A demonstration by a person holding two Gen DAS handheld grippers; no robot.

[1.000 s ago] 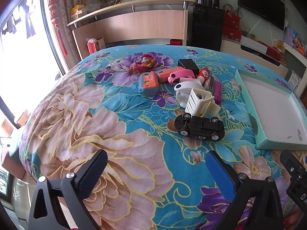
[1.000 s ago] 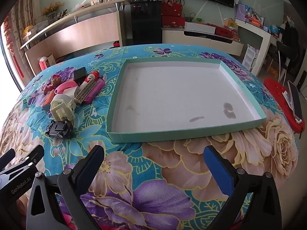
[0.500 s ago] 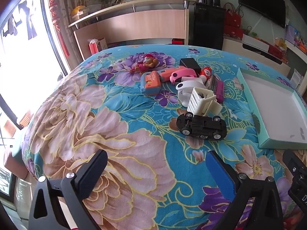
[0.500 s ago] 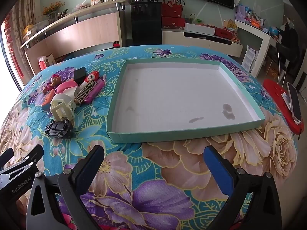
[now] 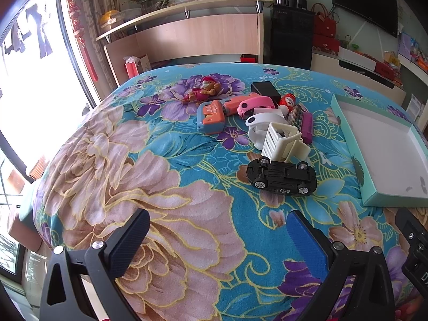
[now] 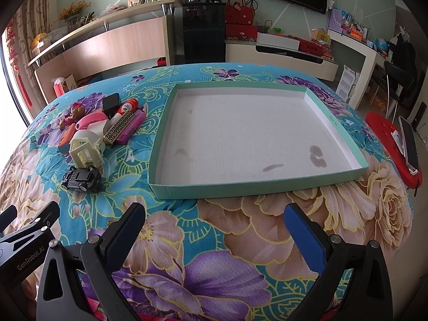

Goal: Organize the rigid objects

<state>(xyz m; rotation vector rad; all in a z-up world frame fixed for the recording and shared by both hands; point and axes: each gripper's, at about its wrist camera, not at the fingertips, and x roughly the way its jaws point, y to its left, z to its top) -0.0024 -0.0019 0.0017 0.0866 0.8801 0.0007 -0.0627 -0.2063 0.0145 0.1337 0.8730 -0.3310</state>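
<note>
left gripper (image 5: 216, 236) jaws spread, holding nothing, arm marked "GenRobot.AI" | right gripper (image 6: 214, 224) jaws spread, holding nothing | overturned black toy car (image 5: 281, 178) left of shallow teal-walled white-floored cardboard tray (image 6: 267, 187), nearest of toy pile

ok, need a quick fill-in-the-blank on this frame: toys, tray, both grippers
1. The toy car lies ____, its wheels in the air.
2. The tray holds ____ toys.
3. Both the left gripper and the right gripper are ____.
4. From the right gripper, the toy pile lies to the ____ of the tray.

Missing: upside down; no; open; left
</note>
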